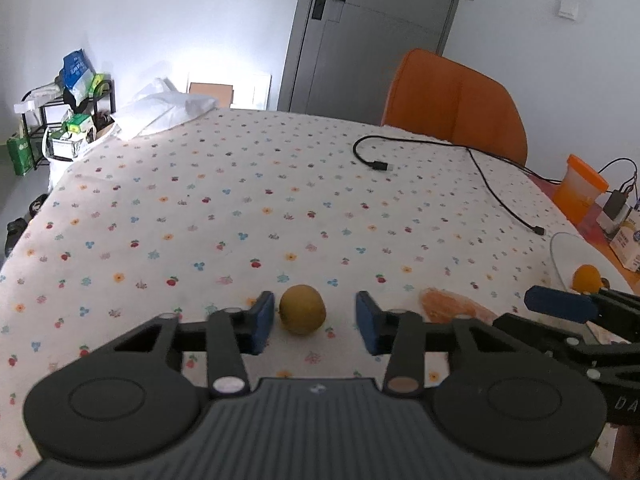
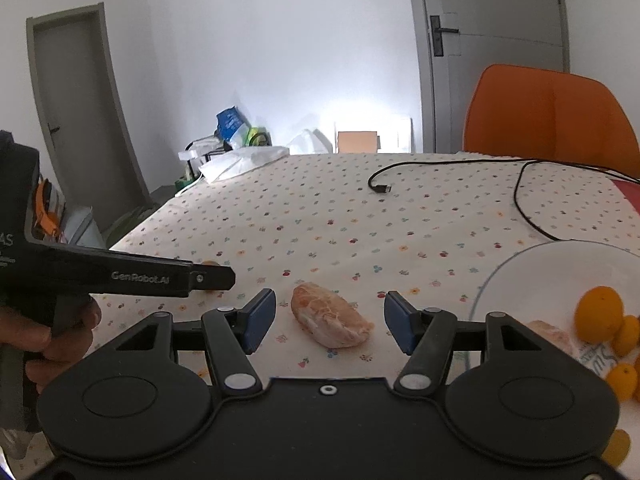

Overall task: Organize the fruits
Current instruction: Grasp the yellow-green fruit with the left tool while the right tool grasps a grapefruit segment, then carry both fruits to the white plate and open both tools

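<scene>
Blue rubber pads face each other on the black left gripper (image 1: pixel 315 322), and between them sits a round yellow-brown fruit (image 1: pixel 302 309) on the cloth. The left pad looks to be touching or just beside the fruit's side; the right pad stands off with a clear gap, so the jaws are partly apart and not pressing on the fruit from both sides.

The black right gripper (image 2: pixel 330 322) also has blue pads, set fairly wide. A peeled pale-orange citrus piece (image 2: pixel 330 322) lies on the cloth between them, tilted, and neither pad touches it. In the left wrist view this gripper shows at the right edge, with the same peeled piece lying just left of it.

In the right wrist view a hand (image 2: pixel 48 336) at the left edge grips the handle of the left gripper, whose black finger reaches across above the cloth.

To the right, near the right gripper, a clear glass bowl (image 2: pixel 520 256) holds several small orange fruits (image 2: pixel 599 313) and another peeled piece (image 2: pixel 554 336).

All of this rests on a table under a white cloth with small printed flowers (image 1: pixel 240 200). Farther back a black cable (image 1: pixel 496 196) loops over the cloth, an orange chair (image 1: pixel 452 104) stands behind the table, and an orange lidded cup (image 1: pixel 580 188) stands at the right edge.
</scene>
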The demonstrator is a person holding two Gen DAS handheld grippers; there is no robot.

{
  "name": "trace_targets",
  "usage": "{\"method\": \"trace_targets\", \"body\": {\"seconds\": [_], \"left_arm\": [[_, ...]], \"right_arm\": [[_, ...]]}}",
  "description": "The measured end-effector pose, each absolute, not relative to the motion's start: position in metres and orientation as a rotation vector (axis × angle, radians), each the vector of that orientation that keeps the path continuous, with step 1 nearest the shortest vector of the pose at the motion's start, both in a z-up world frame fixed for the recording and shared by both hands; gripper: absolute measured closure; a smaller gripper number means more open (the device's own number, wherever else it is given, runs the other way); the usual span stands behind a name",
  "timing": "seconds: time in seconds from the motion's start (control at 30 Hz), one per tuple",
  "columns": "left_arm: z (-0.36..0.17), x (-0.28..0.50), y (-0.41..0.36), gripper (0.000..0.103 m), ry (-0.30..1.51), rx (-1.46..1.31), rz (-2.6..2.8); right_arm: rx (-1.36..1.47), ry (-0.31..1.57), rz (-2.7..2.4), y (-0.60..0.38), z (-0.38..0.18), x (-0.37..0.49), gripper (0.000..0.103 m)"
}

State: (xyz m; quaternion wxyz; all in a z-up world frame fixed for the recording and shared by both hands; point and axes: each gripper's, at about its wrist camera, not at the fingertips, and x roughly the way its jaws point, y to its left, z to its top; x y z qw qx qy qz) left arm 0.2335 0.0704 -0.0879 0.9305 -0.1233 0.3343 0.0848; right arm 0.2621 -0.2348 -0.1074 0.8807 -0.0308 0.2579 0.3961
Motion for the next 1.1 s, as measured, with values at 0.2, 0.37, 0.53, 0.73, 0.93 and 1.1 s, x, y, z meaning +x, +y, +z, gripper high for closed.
{"method": "trace_targets", "body": {"seconds": [0.2, 0.37, 0.53, 0.73, 0.93, 1.1], "left_arm": [[-0.089, 0.234, 0.077, 0.080, 0.680, -0.260, 0.167], [-0.087, 0.231, 0.081, 0.080, 0.674, -0.268, 0.168], [-0.084, 0.226, 0.083, 0.080, 0.664, -0.273, 0.169], [-0.081, 0.216, 0.081, 0.080, 0.652, -0.277, 0.165], [-0.075, 0.206, 0.075, 0.080, 0.637, -0.276, 0.152], [-0.070, 0.197, 0.069, 0.080, 0.622, -0.266, 0.146]], "right_arm": [[-0.090, 0.565, 0.845, -0.221, -0.115, 0.271, 0.044], [-0.108, 0.583, 0.856, -0.208, -0.120, 0.279, 0.044], [-0.136, 0.599, 0.850, -0.197, -0.124, 0.286, 0.050], [-0.168, 0.607, 0.826, -0.196, -0.126, 0.281, 0.060], [-0.173, 0.611, 0.852, -0.202, -0.125, 0.267, 0.064], [-0.154, 0.609, 0.858, -0.208, -0.123, 0.255, 0.065]]}}
